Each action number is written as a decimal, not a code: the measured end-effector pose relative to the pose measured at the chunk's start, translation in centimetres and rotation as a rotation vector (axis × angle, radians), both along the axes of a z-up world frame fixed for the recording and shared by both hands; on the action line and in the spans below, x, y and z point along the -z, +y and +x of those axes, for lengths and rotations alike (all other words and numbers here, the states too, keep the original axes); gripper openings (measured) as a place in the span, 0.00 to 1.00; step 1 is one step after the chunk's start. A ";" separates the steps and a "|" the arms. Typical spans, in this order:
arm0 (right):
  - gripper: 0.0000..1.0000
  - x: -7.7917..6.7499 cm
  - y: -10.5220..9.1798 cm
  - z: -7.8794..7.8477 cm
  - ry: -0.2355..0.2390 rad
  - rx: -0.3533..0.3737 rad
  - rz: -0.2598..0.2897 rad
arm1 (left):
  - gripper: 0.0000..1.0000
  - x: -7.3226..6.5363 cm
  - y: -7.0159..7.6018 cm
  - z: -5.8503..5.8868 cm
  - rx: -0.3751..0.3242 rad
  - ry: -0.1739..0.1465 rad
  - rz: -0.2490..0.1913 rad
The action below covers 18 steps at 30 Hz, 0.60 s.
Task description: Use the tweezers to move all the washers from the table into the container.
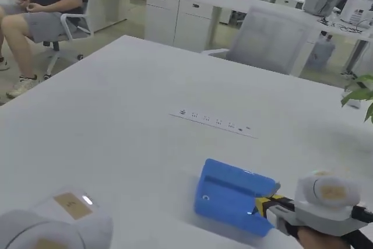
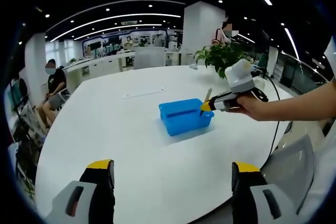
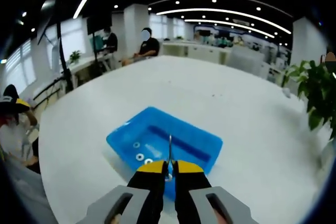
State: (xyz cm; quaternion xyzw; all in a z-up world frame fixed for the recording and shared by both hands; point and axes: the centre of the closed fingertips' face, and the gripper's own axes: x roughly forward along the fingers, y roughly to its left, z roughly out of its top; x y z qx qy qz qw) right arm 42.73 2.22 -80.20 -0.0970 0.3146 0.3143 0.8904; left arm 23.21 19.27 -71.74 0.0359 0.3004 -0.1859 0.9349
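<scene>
In its own view the grey left gripper [image 2: 168,174], its jaws tipped in yellow and black, rises from 7 and 5 o'clock with the jaws spread wide and nothing between them. The grey right gripper [image 3: 169,167], with the same yellow-and-black tips, comes up from 6 o'clock in its own view, jaws pressed together on thin metal tweezers [image 3: 169,148] that point toward 12 o'clock. In the left gripper view it sits at 2 o'clock, gripped by a bare hand [image 2: 251,106] whose forearm [image 2: 304,100] reaches in from 3 o'clock, roughly level, jaws aimed toward 9 o'clock. In the head view it enters at 5 o'clock.
</scene>
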 end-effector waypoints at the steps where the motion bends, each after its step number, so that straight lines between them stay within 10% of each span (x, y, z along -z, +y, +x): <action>1: 0.03 0.3 0.0 0.0 0.009 -0.001 -0.007 | 0.95 0.0 0.0 0.0 -0.001 0.001 0.000; 9: 0.03 1.6 0.1 0.0 0.056 -0.011 -0.009 | 0.95 -0.4 0.0 -0.3 -0.012 -0.005 0.005; 18: 0.02 -2.7 0.4 -1.0 -0.034 -0.058 0.039 | 0.96 -0.9 0.0 -0.2 -0.003 -0.021 0.007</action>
